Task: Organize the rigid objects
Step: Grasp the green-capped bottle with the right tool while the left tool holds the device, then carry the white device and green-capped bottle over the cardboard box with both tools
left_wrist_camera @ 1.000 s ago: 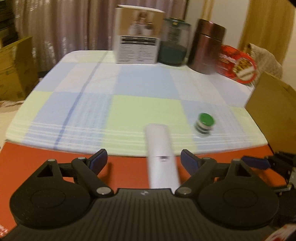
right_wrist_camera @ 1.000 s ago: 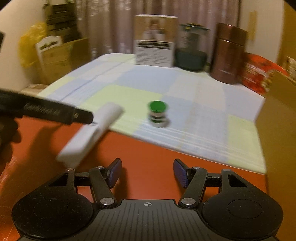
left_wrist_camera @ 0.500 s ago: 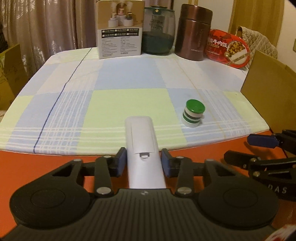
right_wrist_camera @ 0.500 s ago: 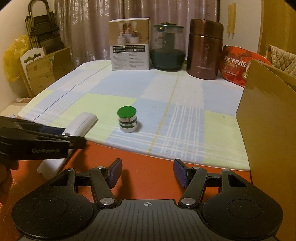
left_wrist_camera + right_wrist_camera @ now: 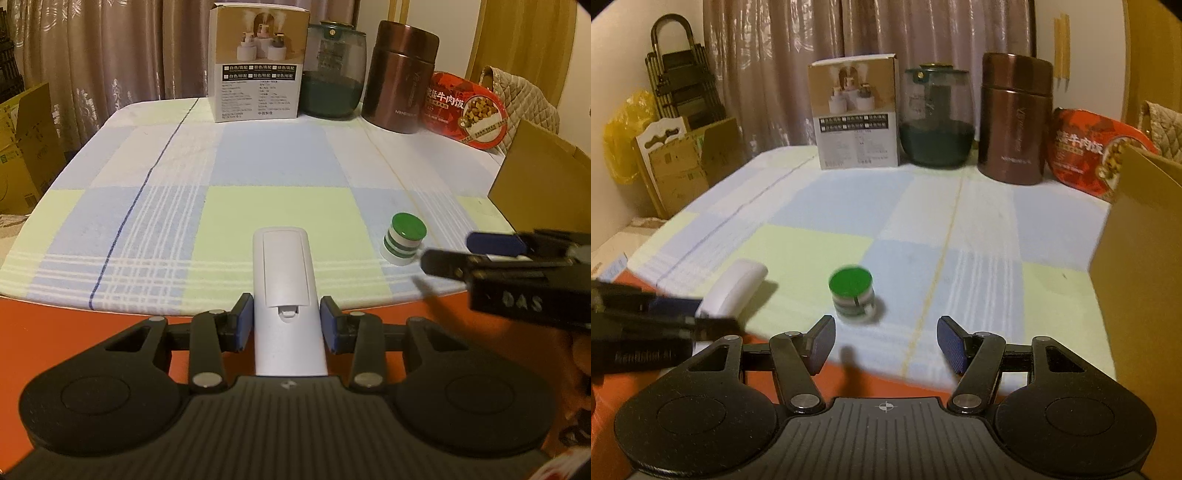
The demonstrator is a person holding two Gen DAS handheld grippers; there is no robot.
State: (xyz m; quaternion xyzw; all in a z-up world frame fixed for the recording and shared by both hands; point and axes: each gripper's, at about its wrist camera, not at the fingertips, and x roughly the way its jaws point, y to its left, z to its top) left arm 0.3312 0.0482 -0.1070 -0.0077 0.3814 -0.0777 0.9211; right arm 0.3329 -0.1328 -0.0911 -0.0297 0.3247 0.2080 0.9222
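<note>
White remote control (image 5: 286, 295): lies battery-cover side up, long axis running near to far, its far end on the checked tablecloth (image 5: 273, 166), its near part over the orange table edge (image 5: 74, 317). Left gripper (image 5: 287, 325): jaws clamped on the remote, a blue pad pressed to each long side just near of the battery-cover latch. Green-capped round container (image 5: 852, 295): white body with green bands, upright on the cloth, to the right of the remote and apart from it; in the right wrist view it is slightly blurred. Right gripper (image 5: 886, 343): jaws apart with nothing between them, held just near of the green-capped container and pointing toward it; in the left wrist view its dark body enters from the right edge, its tip close to the container, contact not discernible. Far row along the cloth's edge, left to right: printed carton (image 5: 256, 62), upright; glass jar with dark green contents (image 5: 330, 74); brown metal canister (image 5: 402, 77); red food package (image 5: 467, 110), leaning. Brown cardboard box (image 5: 1145, 266): at the right edge of the table, wall facing the cloth. Background: curtains (image 5: 849, 55) behind the table; flattened cardboard (image 5: 679, 162) and a yellow bag (image 5: 622, 136) at far left.
</note>
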